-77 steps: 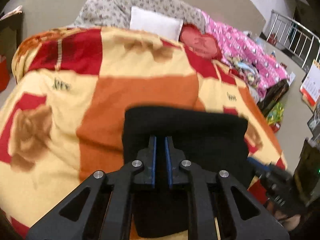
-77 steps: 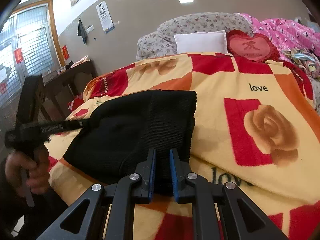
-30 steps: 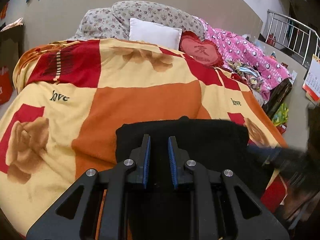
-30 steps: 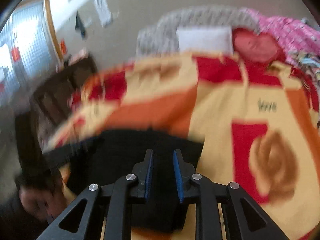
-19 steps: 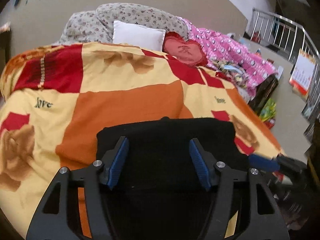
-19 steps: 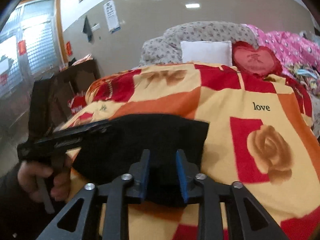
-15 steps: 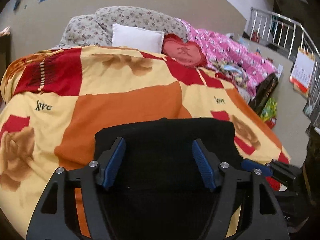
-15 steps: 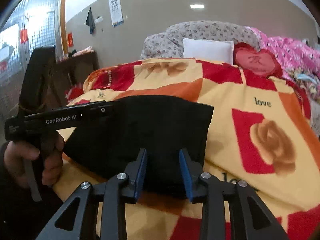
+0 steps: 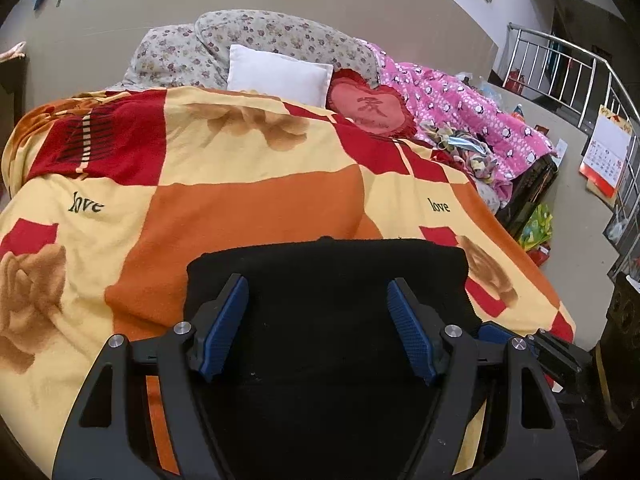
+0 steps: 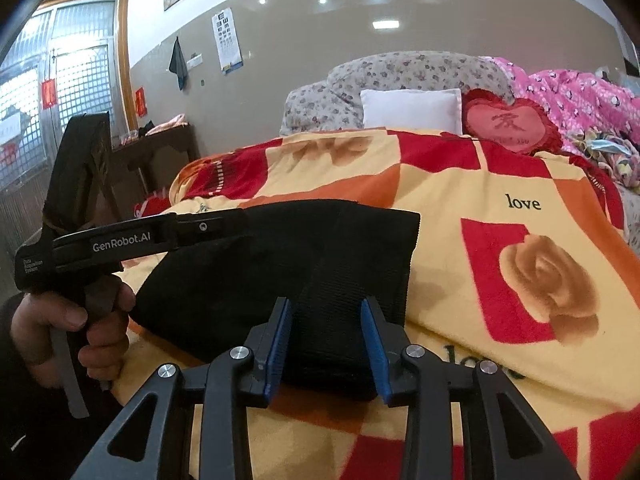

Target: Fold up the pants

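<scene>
The black pants (image 9: pixel 326 280) lie folded into a compact packet at the near edge of the bed blanket (image 9: pixel 256 204), so the left gripper (image 9: pixel 318 326) and right gripper (image 10: pixel 328 344) are both opening, pads off the cloth.

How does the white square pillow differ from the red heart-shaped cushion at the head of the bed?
The white square pillow is plain and straight-edged; the red heart-shaped cushion carries a character at its centre and a frilled rim. In both views the pillow sits left of the cushion. Both lean against the floral bedding beyond the orange and red blanket.
</scene>
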The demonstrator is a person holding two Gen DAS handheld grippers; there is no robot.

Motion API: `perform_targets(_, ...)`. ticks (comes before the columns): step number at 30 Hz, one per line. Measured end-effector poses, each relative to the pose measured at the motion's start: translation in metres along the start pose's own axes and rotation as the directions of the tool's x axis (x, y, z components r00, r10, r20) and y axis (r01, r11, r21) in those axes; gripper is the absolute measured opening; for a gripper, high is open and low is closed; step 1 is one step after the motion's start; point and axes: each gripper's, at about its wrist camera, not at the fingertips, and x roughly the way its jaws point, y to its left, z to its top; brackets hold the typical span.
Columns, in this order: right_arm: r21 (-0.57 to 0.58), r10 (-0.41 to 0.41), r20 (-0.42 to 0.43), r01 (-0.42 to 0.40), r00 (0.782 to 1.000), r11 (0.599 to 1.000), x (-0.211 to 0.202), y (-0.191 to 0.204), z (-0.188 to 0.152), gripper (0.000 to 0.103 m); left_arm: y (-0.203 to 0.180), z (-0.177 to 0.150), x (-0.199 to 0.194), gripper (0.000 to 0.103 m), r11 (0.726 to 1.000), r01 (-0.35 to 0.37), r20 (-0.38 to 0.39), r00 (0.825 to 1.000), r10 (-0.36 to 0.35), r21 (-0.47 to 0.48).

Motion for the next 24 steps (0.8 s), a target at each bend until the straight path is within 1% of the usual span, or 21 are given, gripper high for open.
perform_targets(6,0.003,-0.02,0.02,0.02,1.0,1.0,-0.006,0.002,0.002,0.035,0.002,-0.001,-0.001,0.072,1.0,0.01,0.004,1.0,-0.01,-0.009)
perform_targets(7,0.002,-0.035,0.035,0.035,0.999,0.999,-0.012,0.004,0.001,0.035,0.002,-0.001,-0.001,0.072,1.0,0.012,0.005,1.0,-0.012,-0.012)
perform_targets(11,-0.022,-0.044,0.083,0.046,0.996,0.999,-0.026,0.011,-0.001,0.035,0.003,-0.001,-0.002,0.072,1.0,0.015,0.006,1.0,-0.015,-0.015)
perform_targets(14,-0.01,-0.047,0.093,0.048,0.995,0.999,-0.029,0.008,0.0,0.036,0.005,-0.001,-0.01,0.072,0.999,0.01,0.006,1.0,-0.009,-0.047)
perform_targets(16,0.028,-0.065,0.083,0.063,0.994,0.998,-0.029,0.001,0.0,0.036,0.004,-0.002,-0.024,0.072,0.997,-0.029,0.006,1.0,0.029,-0.066)
perform_targets(18,0.058,-0.065,0.072,0.061,0.995,0.996,-0.03,-0.005,0.0,0.036,0.002,-0.008,-0.044,0.072,0.996,-0.061,0.014,0.998,0.062,-0.072)
perform_targets(20,0.084,-0.073,0.064,0.068,0.995,0.994,-0.034,-0.008,-0.003,0.036,0.0,-0.016,-0.061,0.072,0.994,-0.092,0.032,0.995,0.094,-0.049)
perform_targets(21,0.095,-0.077,0.056,0.071,0.995,0.993,-0.037,-0.009,-0.006,0.036,-0.002,-0.021,-0.069,0.072,0.992,-0.12,0.04,0.992,0.121,-0.026)
perform_targets(22,0.101,-0.074,0.052,0.068,0.996,0.993,-0.04,-0.008,-0.008,0.036,-0.008,-0.029,-0.077,0.072,0.985,-0.171,0.048,0.984,0.17,0.011)
perform_targets(23,0.102,-0.072,0.052,0.066,0.996,0.993,-0.043,-0.006,-0.011,0.036,-0.011,-0.033,-0.079,0.072,0.98,-0.198,0.051,0.979,0.197,0.031)
perform_targets(24,0.098,-0.077,0.055,0.072,0.996,0.993,-0.047,-0.004,-0.013,0.036,-0.015,-0.04,-0.082,0.073,0.966,-0.25,0.039,0.968,0.248,0.061)
